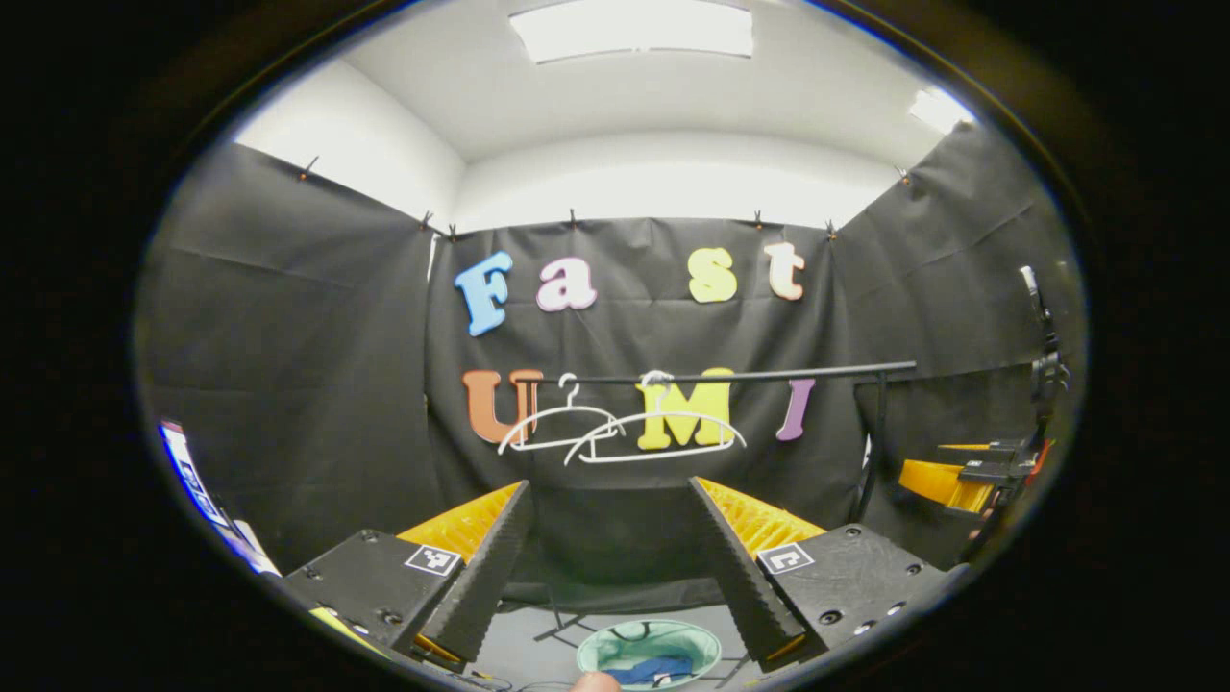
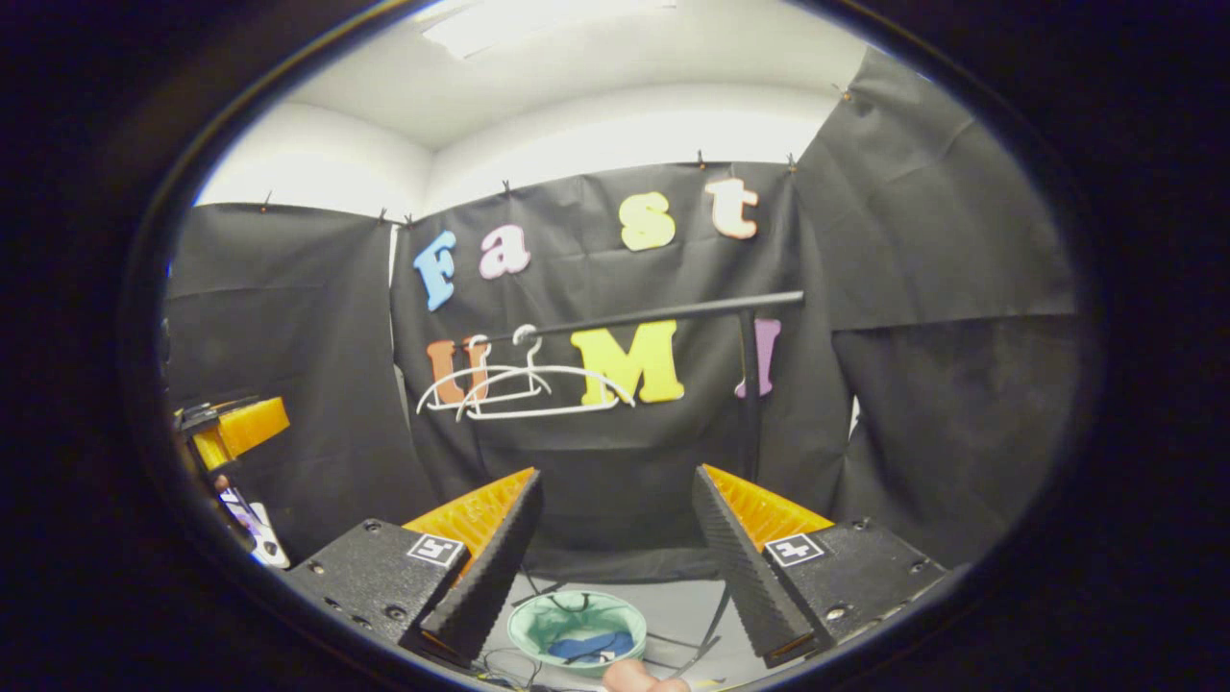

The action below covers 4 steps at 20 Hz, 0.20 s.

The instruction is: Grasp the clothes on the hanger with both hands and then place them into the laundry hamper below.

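Note:
Two bare white hangers (image 1: 615,432) hang on a black rail (image 1: 769,374) in front of the back wall; in the right gripper view the hangers (image 2: 524,389) sit left of the middle. Far below stands a round green hamper (image 1: 598,642) with blue clothes (image 1: 658,670) inside. The hamper (image 2: 527,623) and the blue clothes (image 2: 586,644) also lie low in the right gripper view. My left gripper (image 1: 608,483) is open and holds nothing. My right gripper (image 2: 616,473) is open with nothing between its fingers. Both grippers are well short of the rail and high above the hamper.
The rail's upright post (image 2: 749,384) stands at its right end. The other gripper's orange body shows at the right edge (image 1: 961,476) and at the left edge (image 2: 235,428). Thin black cables (image 2: 711,605) lie on the grey floor by the hamper. A fingertip (image 2: 639,678) pokes in at the bottom.

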Tool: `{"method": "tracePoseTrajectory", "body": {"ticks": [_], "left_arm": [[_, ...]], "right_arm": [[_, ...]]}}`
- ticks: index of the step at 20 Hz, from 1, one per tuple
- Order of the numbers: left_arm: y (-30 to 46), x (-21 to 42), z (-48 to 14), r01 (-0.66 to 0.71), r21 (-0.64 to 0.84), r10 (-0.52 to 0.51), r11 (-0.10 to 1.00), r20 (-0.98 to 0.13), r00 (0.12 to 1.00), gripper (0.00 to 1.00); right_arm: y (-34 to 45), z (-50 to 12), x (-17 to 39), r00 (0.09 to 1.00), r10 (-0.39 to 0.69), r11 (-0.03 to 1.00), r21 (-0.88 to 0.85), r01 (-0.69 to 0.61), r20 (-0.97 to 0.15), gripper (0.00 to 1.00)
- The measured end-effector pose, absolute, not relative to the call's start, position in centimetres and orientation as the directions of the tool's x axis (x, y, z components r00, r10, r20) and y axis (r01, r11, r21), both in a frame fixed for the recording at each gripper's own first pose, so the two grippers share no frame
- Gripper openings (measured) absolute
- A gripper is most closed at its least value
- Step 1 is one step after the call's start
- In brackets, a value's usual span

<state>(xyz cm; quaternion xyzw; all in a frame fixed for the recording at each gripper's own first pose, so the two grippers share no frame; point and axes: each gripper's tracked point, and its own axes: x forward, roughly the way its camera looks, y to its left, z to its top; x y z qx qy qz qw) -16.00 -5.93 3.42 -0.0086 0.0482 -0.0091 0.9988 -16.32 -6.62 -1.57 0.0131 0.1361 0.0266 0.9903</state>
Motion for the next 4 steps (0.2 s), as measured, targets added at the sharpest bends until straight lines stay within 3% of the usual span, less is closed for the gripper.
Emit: {"method": "tracePoseTrajectory", "body": {"ticks": [4], "left_arm": [[-5.0, -17.7, 6.9, 0.003, -0.029, -0.002, 1.0, 0.008, 1.0, 0.97]], "right_arm": [[-7.4, 1.9, -17.7, 0.983, 0.027, 1.0, 0.014, -0.024, -0.182, 0.99]]}}
